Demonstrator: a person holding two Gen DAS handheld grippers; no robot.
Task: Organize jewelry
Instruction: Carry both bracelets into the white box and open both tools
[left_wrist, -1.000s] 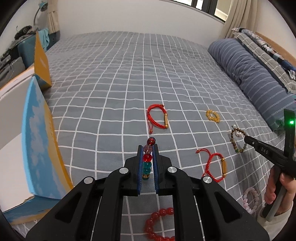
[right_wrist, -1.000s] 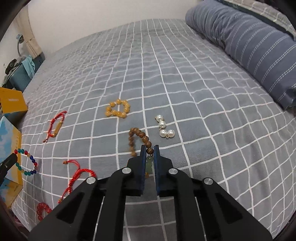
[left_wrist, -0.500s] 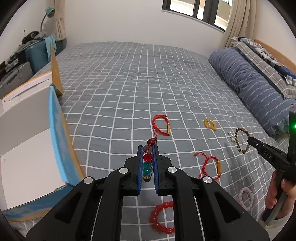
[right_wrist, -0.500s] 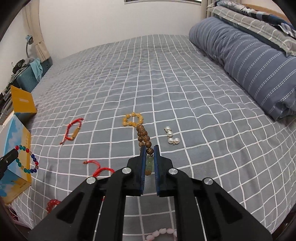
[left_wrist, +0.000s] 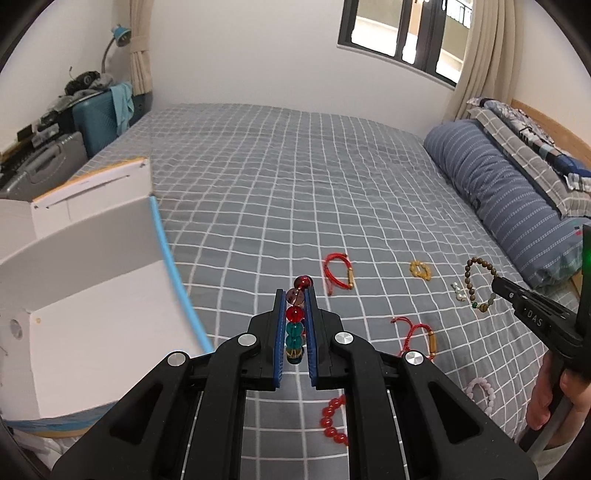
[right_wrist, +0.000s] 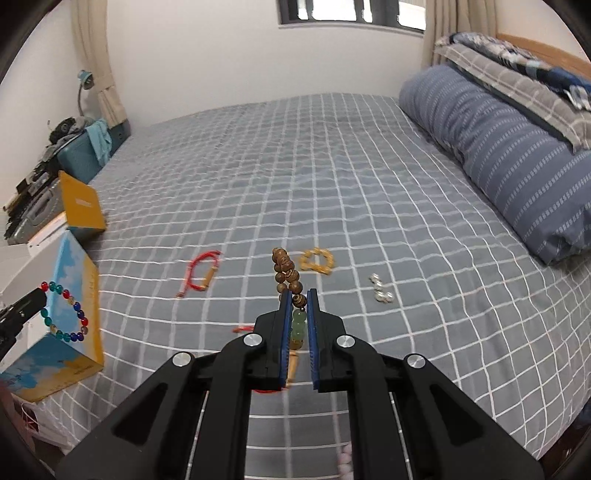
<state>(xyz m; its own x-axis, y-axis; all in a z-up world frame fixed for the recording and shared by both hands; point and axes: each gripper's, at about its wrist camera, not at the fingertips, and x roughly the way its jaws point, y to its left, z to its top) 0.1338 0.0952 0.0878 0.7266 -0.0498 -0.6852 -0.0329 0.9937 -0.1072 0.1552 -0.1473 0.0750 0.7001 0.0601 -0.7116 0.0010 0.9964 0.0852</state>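
My left gripper (left_wrist: 294, 295) is shut on a bracelet of red, teal and blue glass beads (left_wrist: 295, 325), held above the bed beside the open white box (left_wrist: 92, 295). The same bracelet hangs in the right wrist view (right_wrist: 64, 314) in front of the box (right_wrist: 74, 343). My right gripper (right_wrist: 297, 295) is shut on a brown wooden bead bracelet with green beads (right_wrist: 290, 280), lifted off the bed; it also shows in the left wrist view (left_wrist: 480, 284). Two red cord bracelets (left_wrist: 338, 273) (left_wrist: 419, 334), an amber one (left_wrist: 420, 270), pearls (left_wrist: 458, 291), a red bead one (left_wrist: 334, 421) and a pink one (left_wrist: 480, 395) lie on the bedspread.
The grey checked bedspread (left_wrist: 277, 184) stretches ahead. A striped blue pillow (left_wrist: 509, 199) lies along the right. An orange box lid (right_wrist: 79, 206) stands by the box. Suitcases and clutter (left_wrist: 74, 122) sit beyond the bed's left edge.
Both grippers have risen and tilted up with their bracelets. The left one has moved left, nearer the white box. The wooden bracelet has come off the bed.
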